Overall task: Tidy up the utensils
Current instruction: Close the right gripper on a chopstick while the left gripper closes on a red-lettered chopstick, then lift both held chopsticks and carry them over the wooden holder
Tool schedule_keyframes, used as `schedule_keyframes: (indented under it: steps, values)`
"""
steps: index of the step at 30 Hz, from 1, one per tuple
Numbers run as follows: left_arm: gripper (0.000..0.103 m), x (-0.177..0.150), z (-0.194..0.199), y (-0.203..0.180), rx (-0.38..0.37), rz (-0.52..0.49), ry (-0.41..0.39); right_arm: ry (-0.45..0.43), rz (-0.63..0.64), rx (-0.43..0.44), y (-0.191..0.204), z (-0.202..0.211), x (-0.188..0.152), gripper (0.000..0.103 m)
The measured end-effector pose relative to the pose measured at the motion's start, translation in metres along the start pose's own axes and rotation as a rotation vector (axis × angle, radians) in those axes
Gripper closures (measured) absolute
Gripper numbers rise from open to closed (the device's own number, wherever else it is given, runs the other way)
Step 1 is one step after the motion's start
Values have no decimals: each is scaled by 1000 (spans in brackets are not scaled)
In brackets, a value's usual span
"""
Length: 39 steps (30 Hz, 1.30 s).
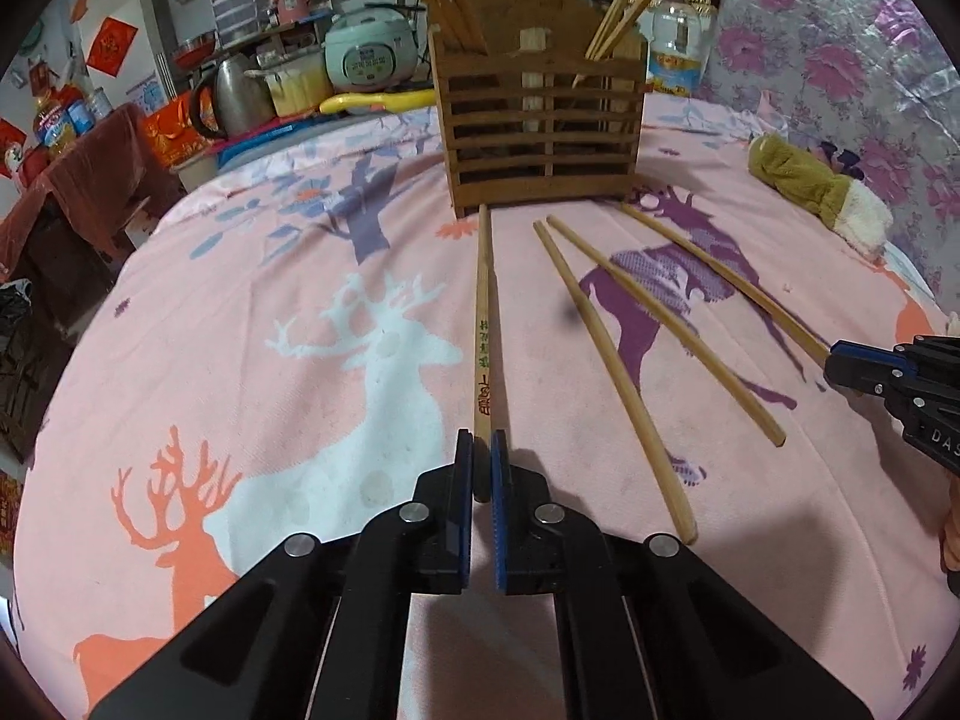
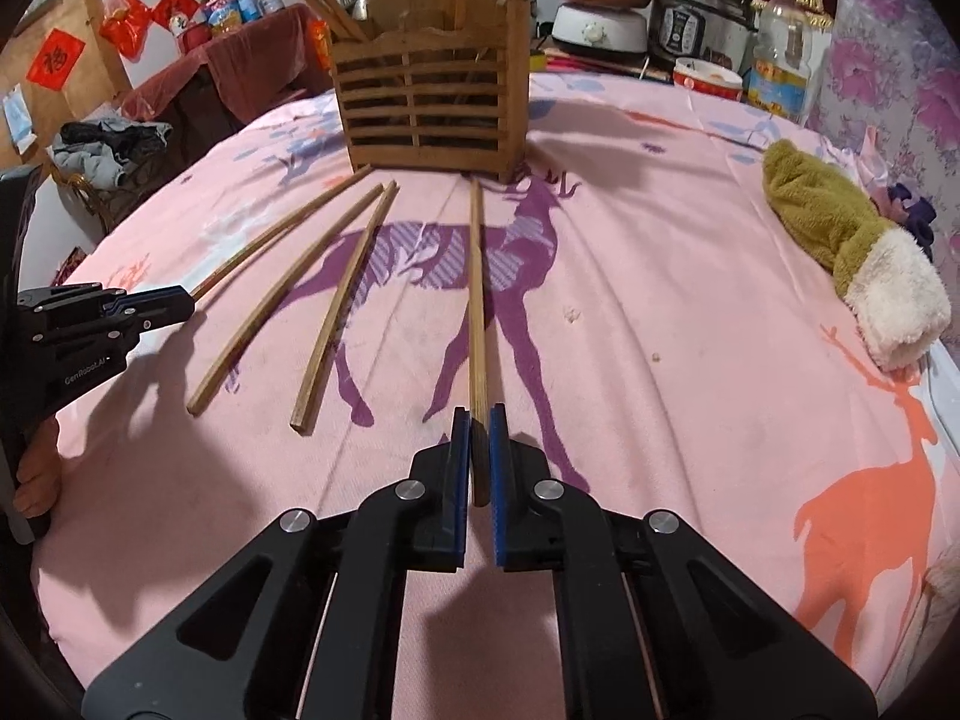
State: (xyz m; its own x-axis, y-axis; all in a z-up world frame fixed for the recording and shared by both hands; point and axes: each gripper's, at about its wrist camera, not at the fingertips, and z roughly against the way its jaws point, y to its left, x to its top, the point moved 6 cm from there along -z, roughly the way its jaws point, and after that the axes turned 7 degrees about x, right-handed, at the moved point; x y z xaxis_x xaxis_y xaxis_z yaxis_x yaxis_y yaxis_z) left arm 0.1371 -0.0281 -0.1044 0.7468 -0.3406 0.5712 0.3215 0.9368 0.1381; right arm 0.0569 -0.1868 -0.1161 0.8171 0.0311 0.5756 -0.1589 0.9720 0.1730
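I have each gripper, left and right, pinched on a chopstick's near end, the sticks running straight ahead along the fingers to the holder mid-table.

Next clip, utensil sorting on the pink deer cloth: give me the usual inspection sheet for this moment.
Surface: pink deer-print cloth, lightly wrinkled.
Job's things: wooden slatted holder upright, chopsticks already in both compartments. Four chopsticks lie in front of it: printed chopstick, two loose chopsticks between the grippers, rightmost chopstick.
Clutter: green and cream plush cloth at the right edge; small crumbs nearby.
Grippers: left gripper closed on the printed chopstick's near end; right gripper closed on the rightmost chopstick's near end.
Cables: nothing seen.
Surroundings: rice cooker, kettle, oil bottle, red decorations.
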Motion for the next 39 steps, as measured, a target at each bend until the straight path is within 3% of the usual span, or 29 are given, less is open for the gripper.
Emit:
schedule_keyframes:
  steps: [8,14,16,18,21,30,31,39]
  values:
    - [97,15,35,5,16,34,-154,-122,10,-17,1,25,12,96]
    - [97,31,50,12,4,83,-199,-237,5,-18,2,51,27,96]
    - [97,38,54,14,2,97,-212,-253,-2,20,3,57,33,95]
    - [97,42,59,15,-5,107,-224,-224,15,73,8,54,32,90]
    - [97,41,59,14,-10,111,-229,-161,41,54,11,41,22,77]
    - [97,33,48,18,-13,123,-204,44,34,-4,0,3,-13,77]
    - [97,33,48,18,-8,121,-204,48,32,-16,-2,1,-13,82]
    - [97,31,46,16,3,105,-199,47,14,6,-4,-2,-15,83]
